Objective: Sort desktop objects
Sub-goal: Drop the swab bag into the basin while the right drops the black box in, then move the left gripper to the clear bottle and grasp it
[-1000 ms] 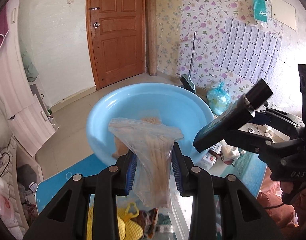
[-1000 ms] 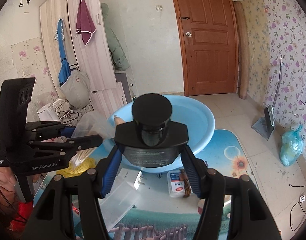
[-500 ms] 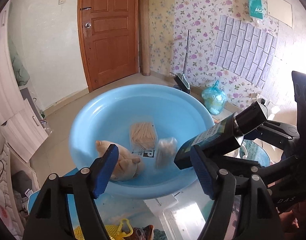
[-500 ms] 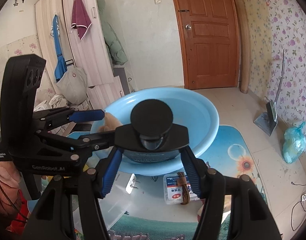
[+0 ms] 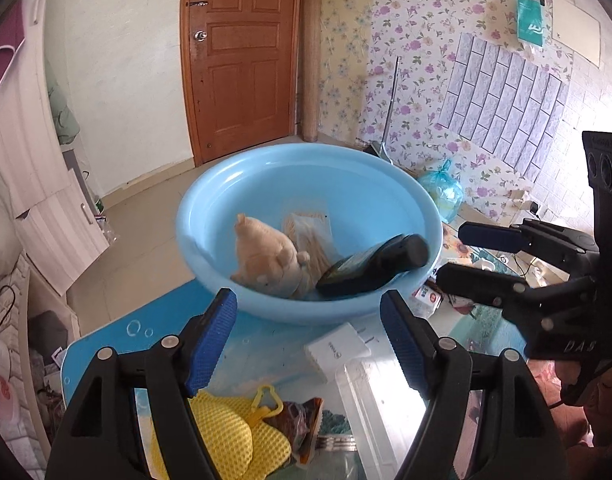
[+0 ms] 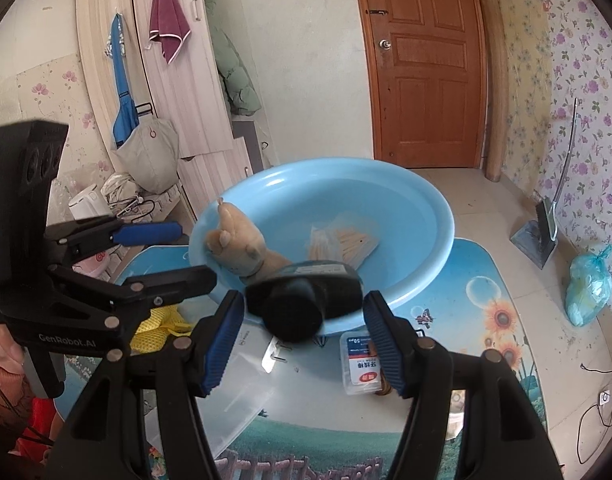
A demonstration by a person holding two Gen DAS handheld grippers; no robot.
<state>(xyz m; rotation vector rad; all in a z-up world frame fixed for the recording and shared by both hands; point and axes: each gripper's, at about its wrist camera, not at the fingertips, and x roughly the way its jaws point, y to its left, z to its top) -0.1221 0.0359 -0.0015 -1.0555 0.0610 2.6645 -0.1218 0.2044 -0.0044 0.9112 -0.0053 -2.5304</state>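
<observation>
A light blue basin stands at the table's far edge. In it lie a tan plush toy, a clear bag of wooden sticks and a dark bottle with a black cap, blurred and leaning on the near rim. My left gripper is open and empty in front of the basin. My right gripper is open, its jaws either side of the bottle without gripping it; it also shows in the left wrist view.
On the picture-print table mat lie a white charger, a clear plastic box, a yellow mesh pouch, a dark snack packet and a small labelled box. A door and wardrobe stand behind.
My left gripper opened and dropped the bag of sticks into the basin. My right gripper carried the bottle over the basin's near rim and opened, letting it go.
</observation>
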